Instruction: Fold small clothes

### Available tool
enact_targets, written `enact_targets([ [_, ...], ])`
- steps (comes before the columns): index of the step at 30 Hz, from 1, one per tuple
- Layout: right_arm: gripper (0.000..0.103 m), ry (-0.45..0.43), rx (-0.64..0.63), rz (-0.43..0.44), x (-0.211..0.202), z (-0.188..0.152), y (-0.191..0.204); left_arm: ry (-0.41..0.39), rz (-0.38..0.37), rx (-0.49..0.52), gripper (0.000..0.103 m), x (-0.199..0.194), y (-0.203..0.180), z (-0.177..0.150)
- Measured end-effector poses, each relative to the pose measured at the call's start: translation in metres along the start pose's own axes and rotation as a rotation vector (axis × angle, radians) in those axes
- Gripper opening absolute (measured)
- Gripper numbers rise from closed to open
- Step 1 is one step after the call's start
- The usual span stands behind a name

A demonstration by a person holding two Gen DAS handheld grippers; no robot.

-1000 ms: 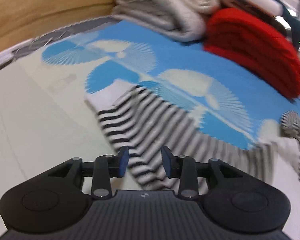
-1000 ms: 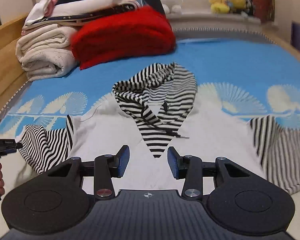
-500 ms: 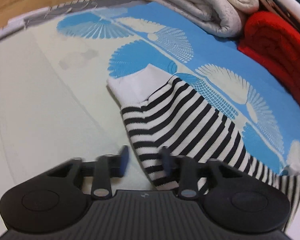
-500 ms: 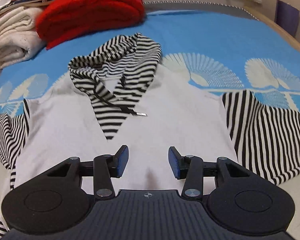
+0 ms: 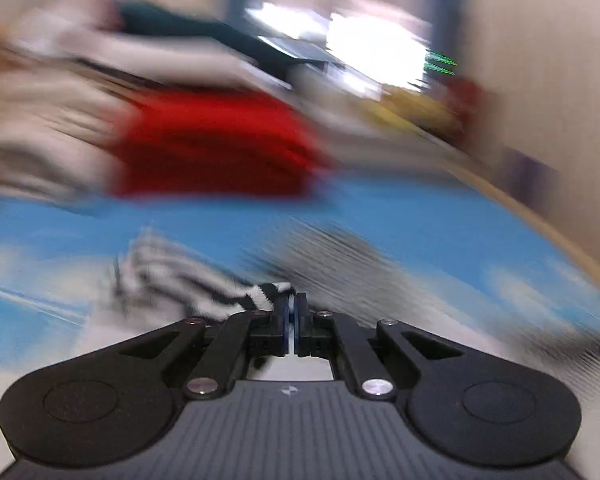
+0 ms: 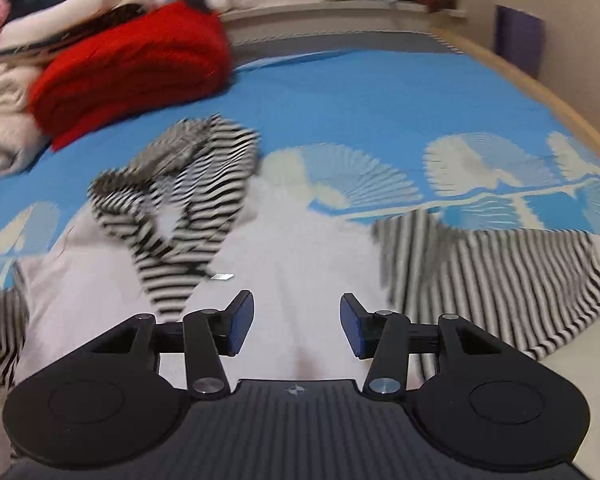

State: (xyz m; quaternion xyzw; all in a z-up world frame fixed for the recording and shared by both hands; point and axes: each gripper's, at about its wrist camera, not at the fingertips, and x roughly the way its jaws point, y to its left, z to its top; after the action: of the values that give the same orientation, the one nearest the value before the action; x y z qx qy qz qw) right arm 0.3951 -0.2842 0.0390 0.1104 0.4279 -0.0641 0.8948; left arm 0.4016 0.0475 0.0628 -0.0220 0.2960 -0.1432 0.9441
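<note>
Left gripper (image 5: 295, 305) now pinches and lifts striped sleeve (image 5: 236, 294).

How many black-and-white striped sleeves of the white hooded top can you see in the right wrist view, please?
2. One black-and-white striped sleeve lies spread on the blue patterned bedcover at the right; the other sits at the far left edge, partly cut off.

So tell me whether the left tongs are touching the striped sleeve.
Touching. In the left wrist view the left tongs stand nearly shut, though opening, with the striped sleeve pinched between the pads, blurred by motion.
</note>
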Motion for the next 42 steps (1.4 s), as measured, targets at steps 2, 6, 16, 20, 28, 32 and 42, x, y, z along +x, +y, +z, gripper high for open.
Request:
enact_targets([
  [2, 0.05, 0.001, 0.043, -0.027, 0.002, 0.002, -0.012, 0.186, -0.196, 0.066, 0.028, 0.021, -0.044, -0.019],
  [6, 0.05, 0.032, 0.143, -0.048, 0.009, 0.0, -0.034, 0.277, -0.121, 0.079, 0.03, 0.04, -0.05, -0.033],
  [16, 0.043, 0.126, 0.137, 0.139, 0.039, -0.018, -0.001, 0.334, 0.318, -0.402, 0.03, 0.061, 0.096, -0.007],
  [20, 0.041, 0.106, -0.096, 0.281, 0.039, -0.036, 0.063, 0.318, 0.355, -0.504, 0.03, 0.053, 0.125, -0.003],
  [28, 0.045, 0.111, -0.475, 0.326, 0.055, -0.08, 0.152, 0.315, 0.37, -0.515, 0.03, 0.053, 0.136, 0.0],
  [32, 0.046, 0.142, -0.588, 0.265, 0.067, -0.101, 0.161, 0.316, 0.361, -0.541, 0.03, 0.055, 0.141, 0.001],
  [42, 0.005, 0.041, -0.487, 0.292, 0.038, -0.071, 0.133, 0.316, 0.361, -0.541, 0.03, 0.053, 0.144, 0.002],
])
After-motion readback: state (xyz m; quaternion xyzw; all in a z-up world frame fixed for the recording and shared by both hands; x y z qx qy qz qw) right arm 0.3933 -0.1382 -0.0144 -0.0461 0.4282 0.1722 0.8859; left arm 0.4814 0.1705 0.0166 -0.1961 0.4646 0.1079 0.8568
